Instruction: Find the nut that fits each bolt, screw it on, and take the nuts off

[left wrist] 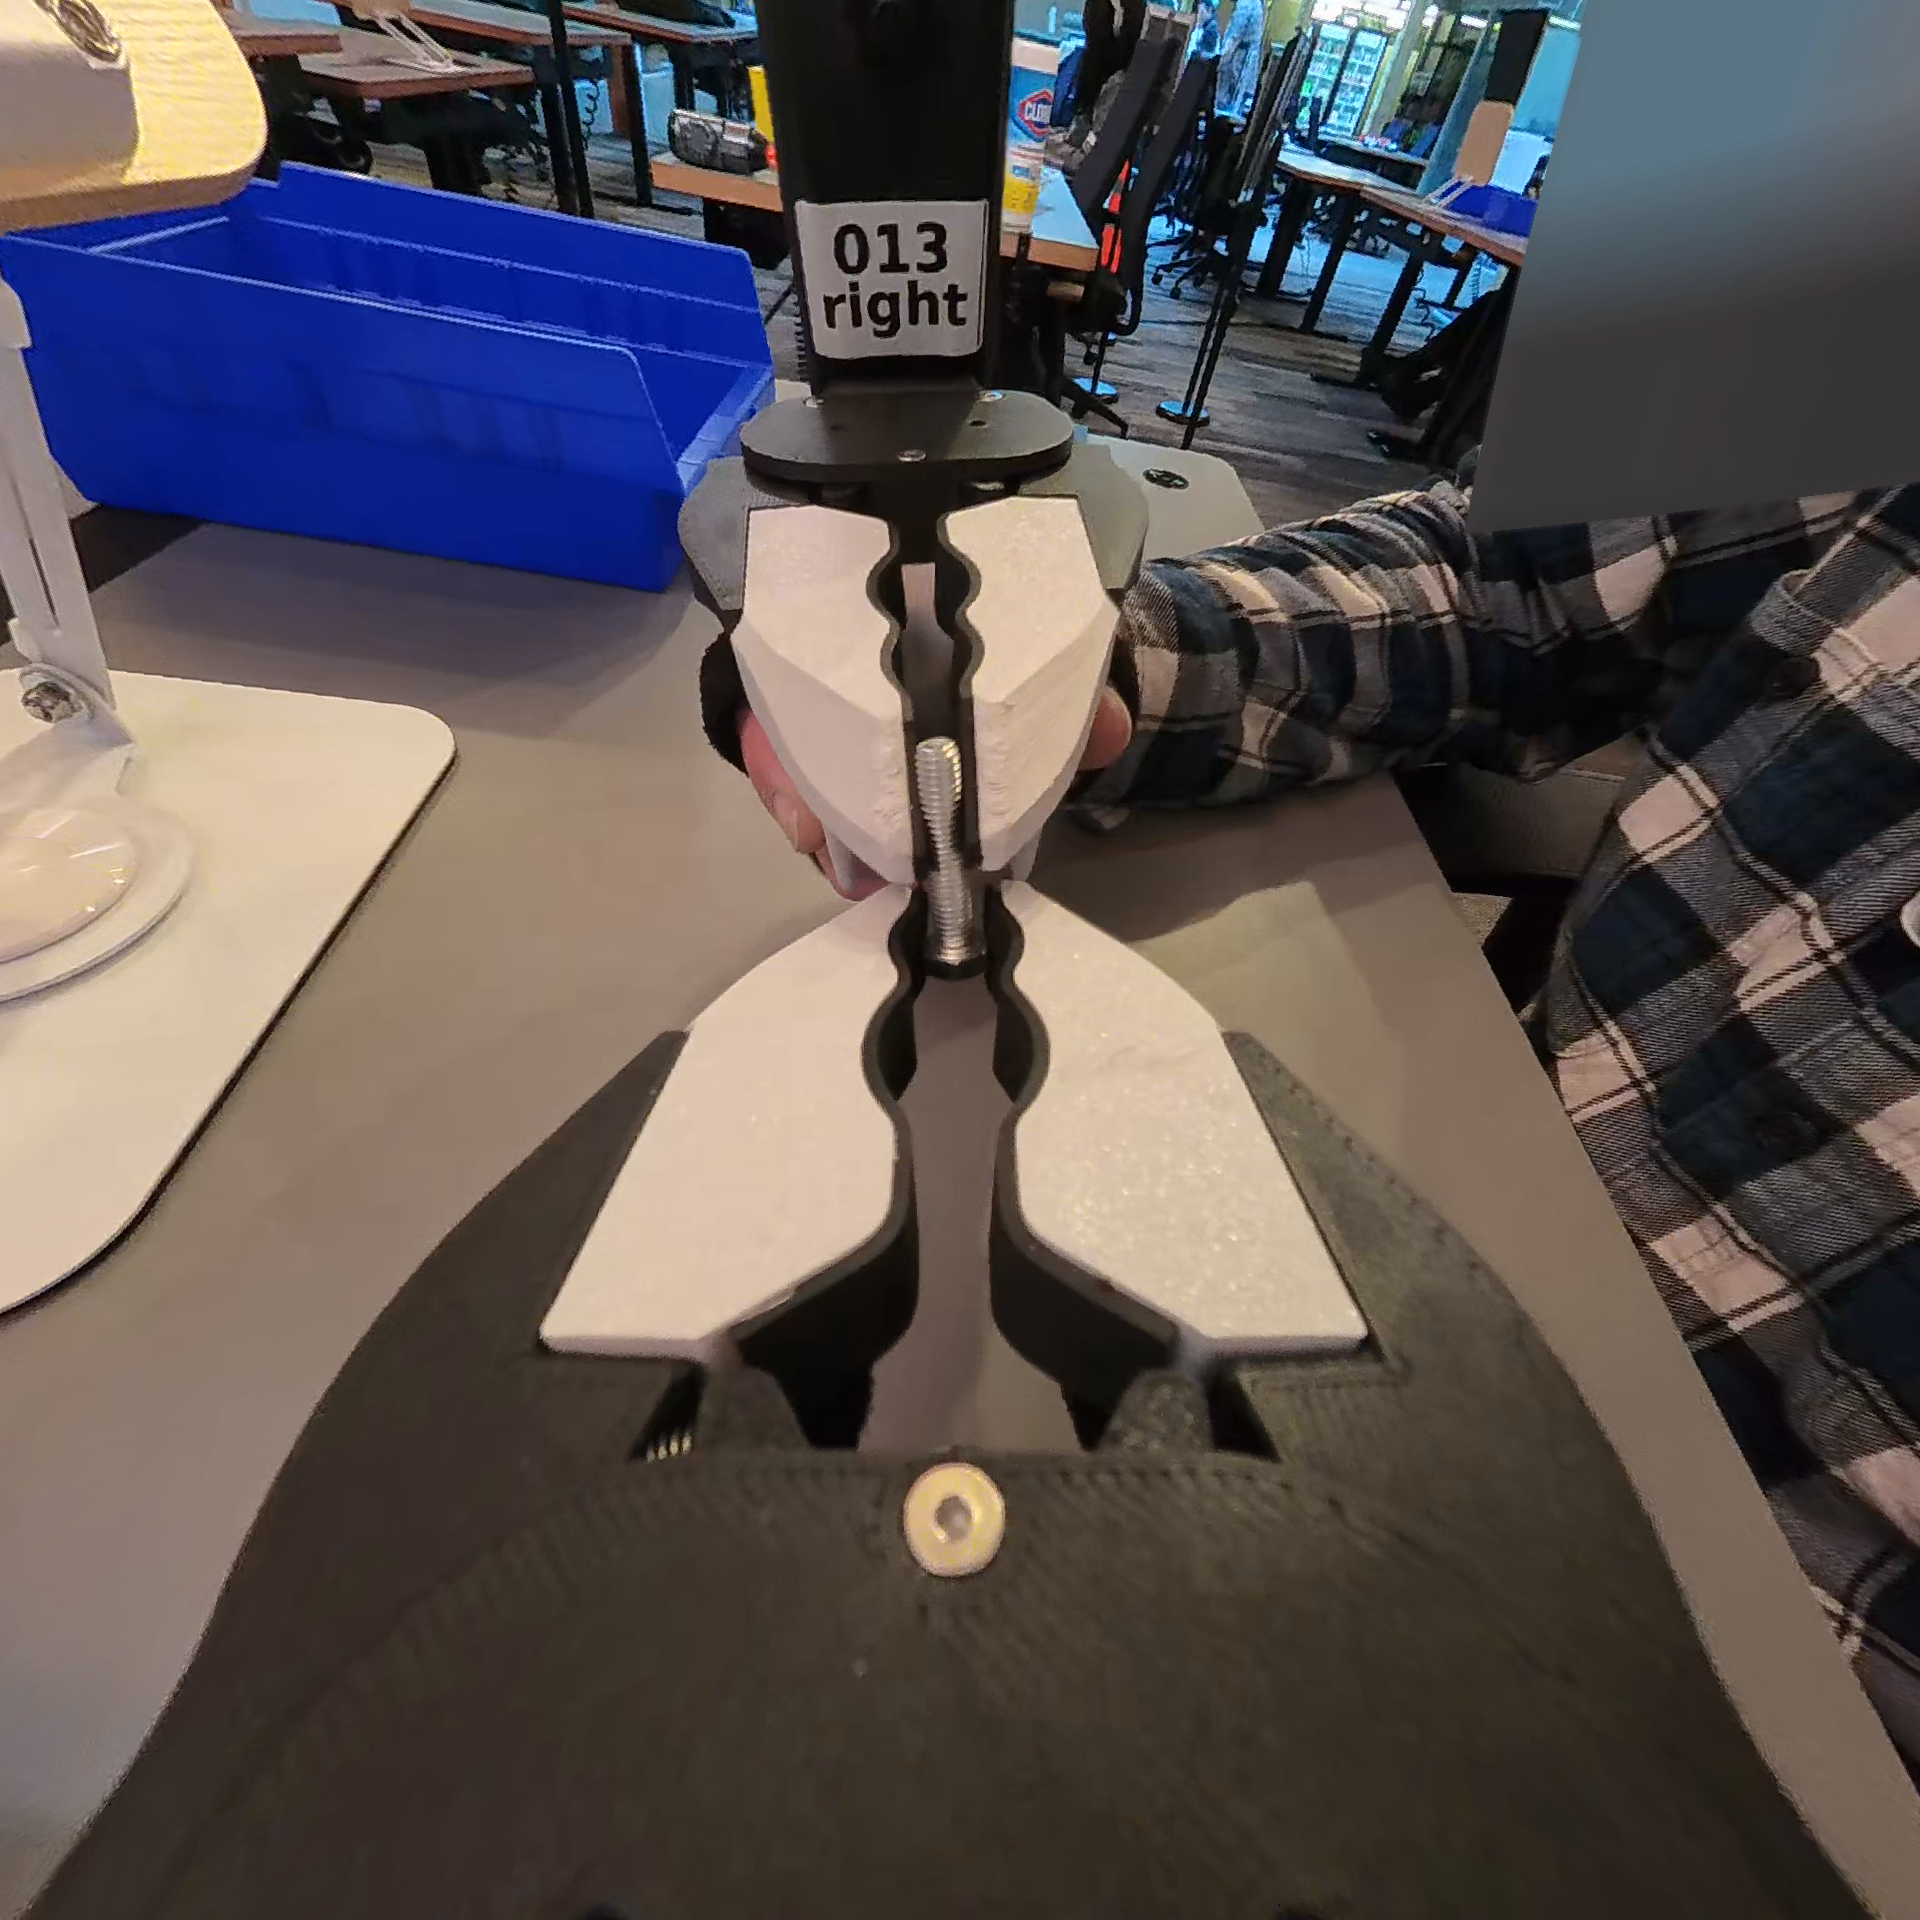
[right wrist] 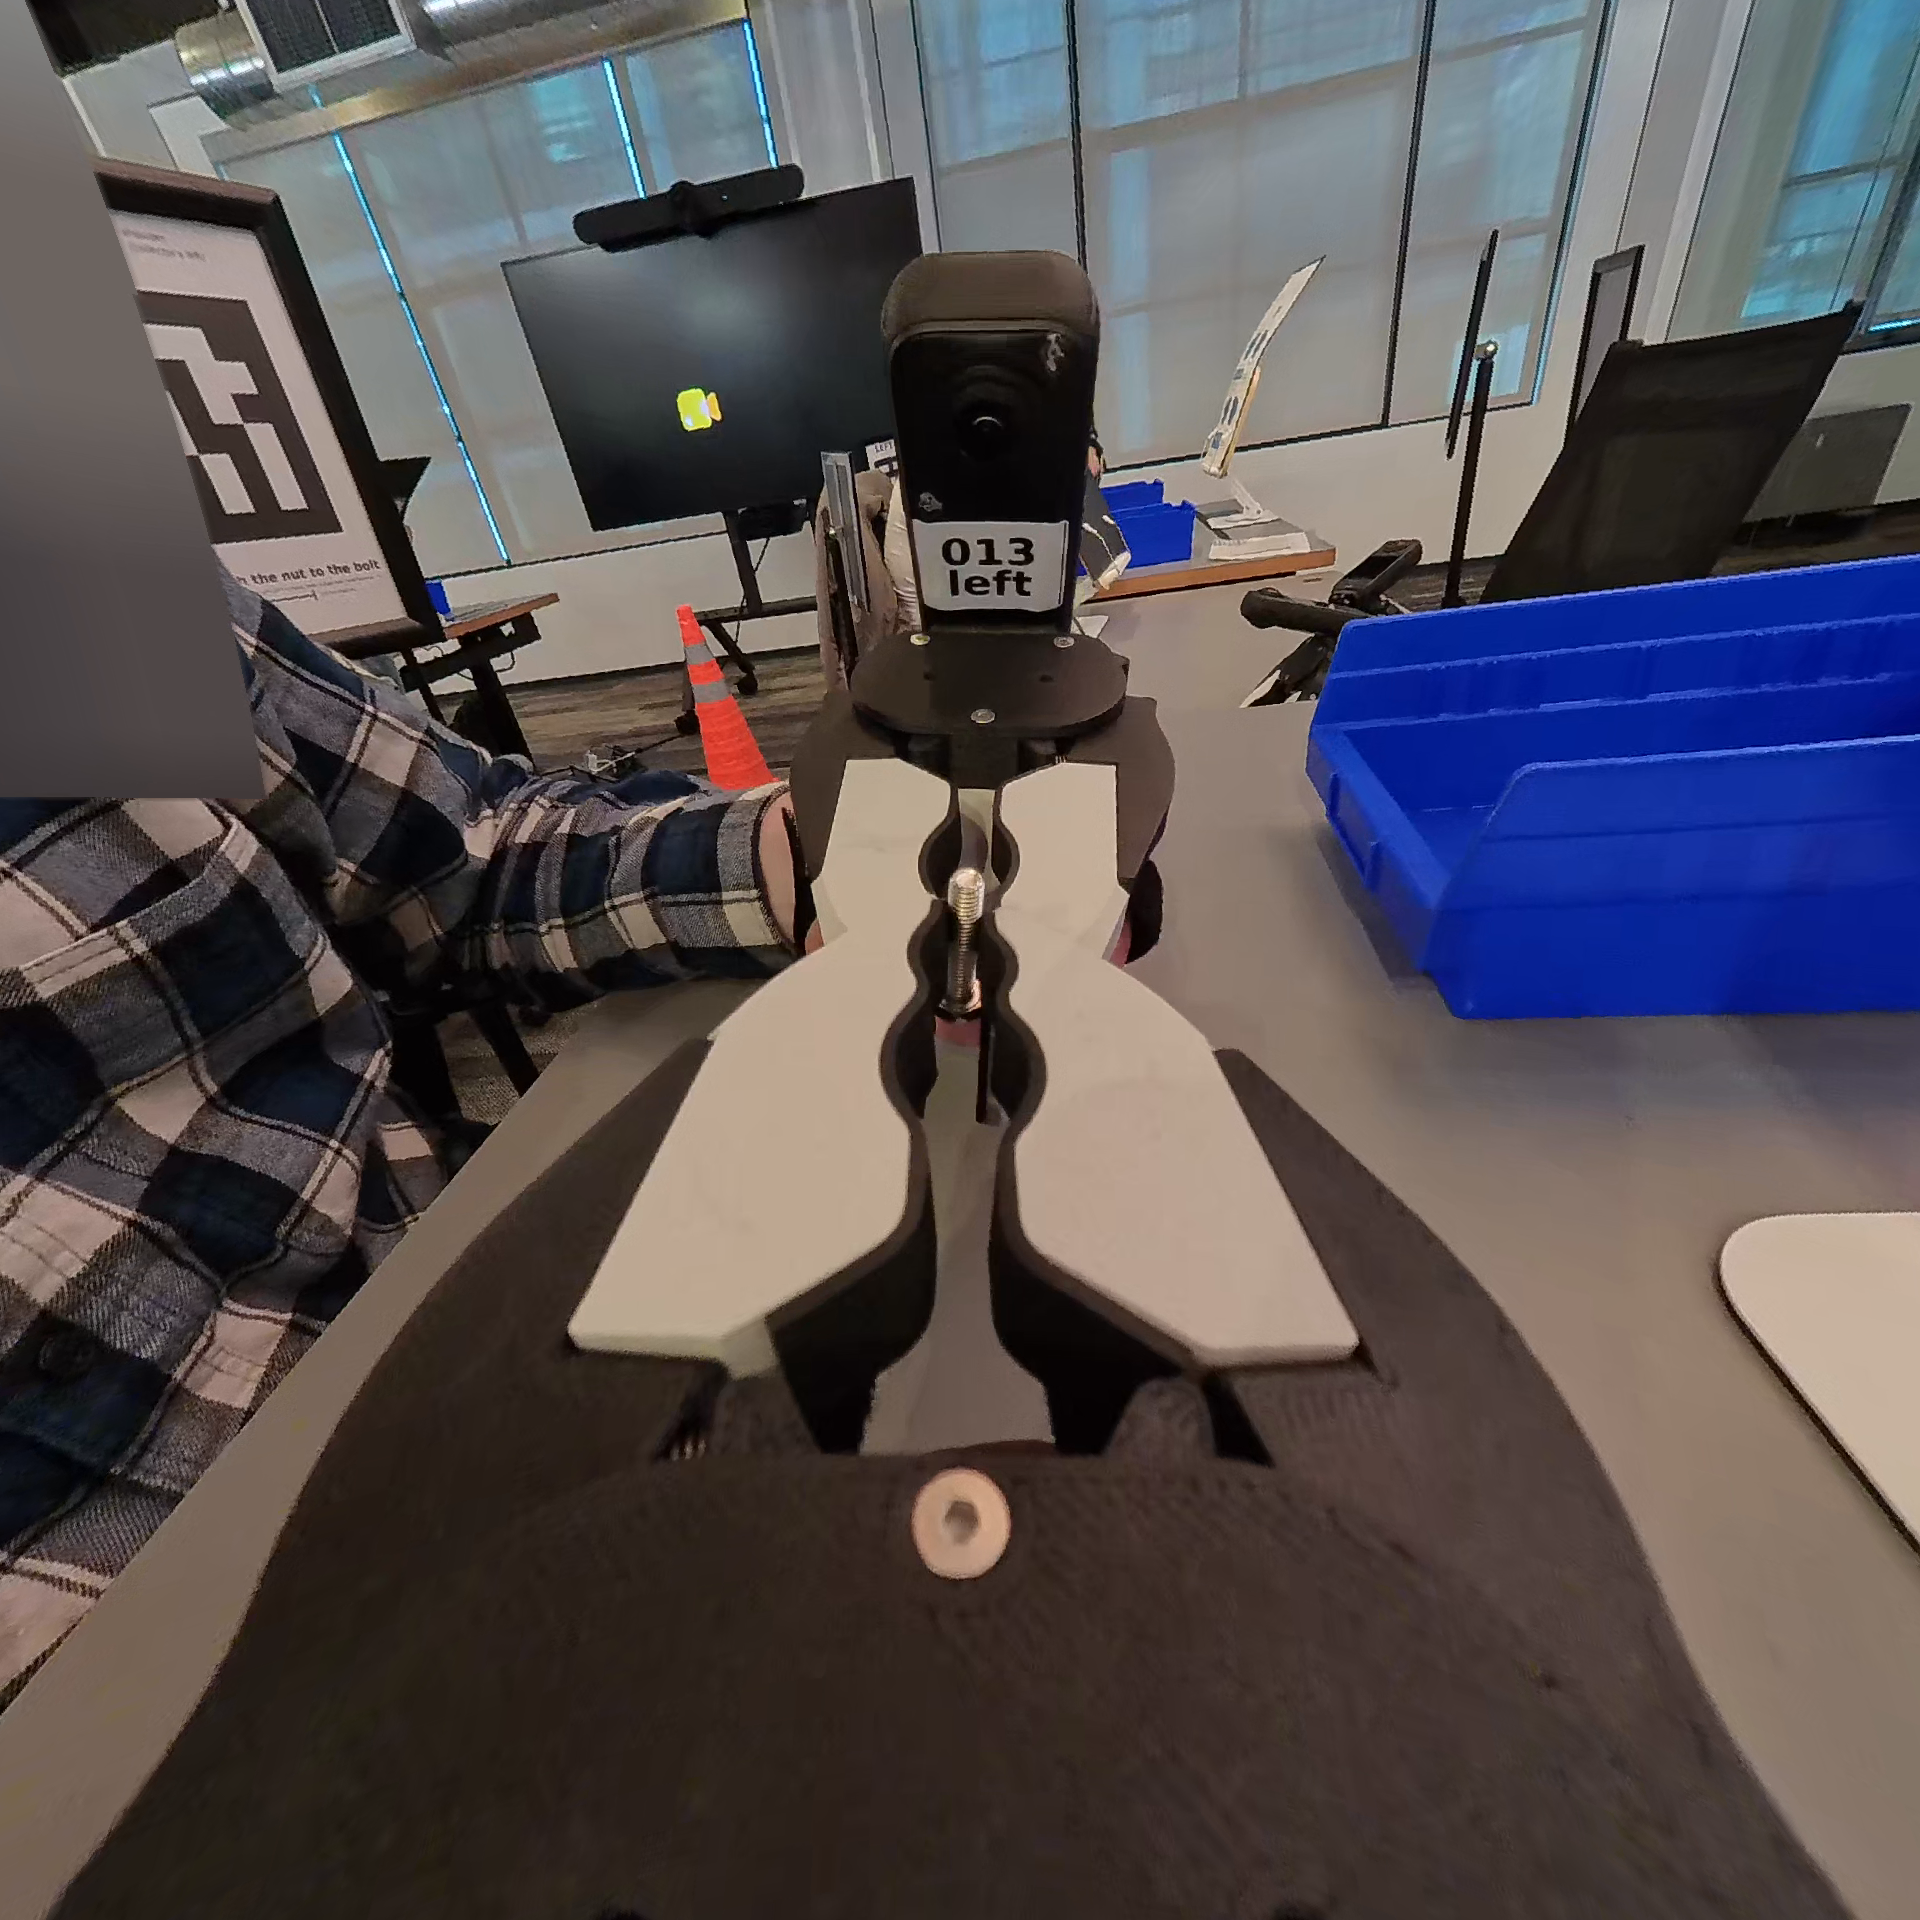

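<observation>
Above the grey table point(left wrist: 540, 935), just beside the blue bin point(left wrist: 395, 416): silver threaded bolt point(left wrist: 943, 852) clamped between both claws, left gripper point(left wrist: 951, 961) narrow on the nut point(left wrist: 954, 961) end, right gripper point(right wrist: 966, 997) narrow on the shank. Better to turn slowly, keeping axis straight. Ridged metal, matte white pads.

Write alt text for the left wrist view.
Two white-fingered grippers meet tip to tip over a grey table, both closed on one silver bolt: left gripper near its lower end, right gripper on the threads. Blue bin behind.
</observation>
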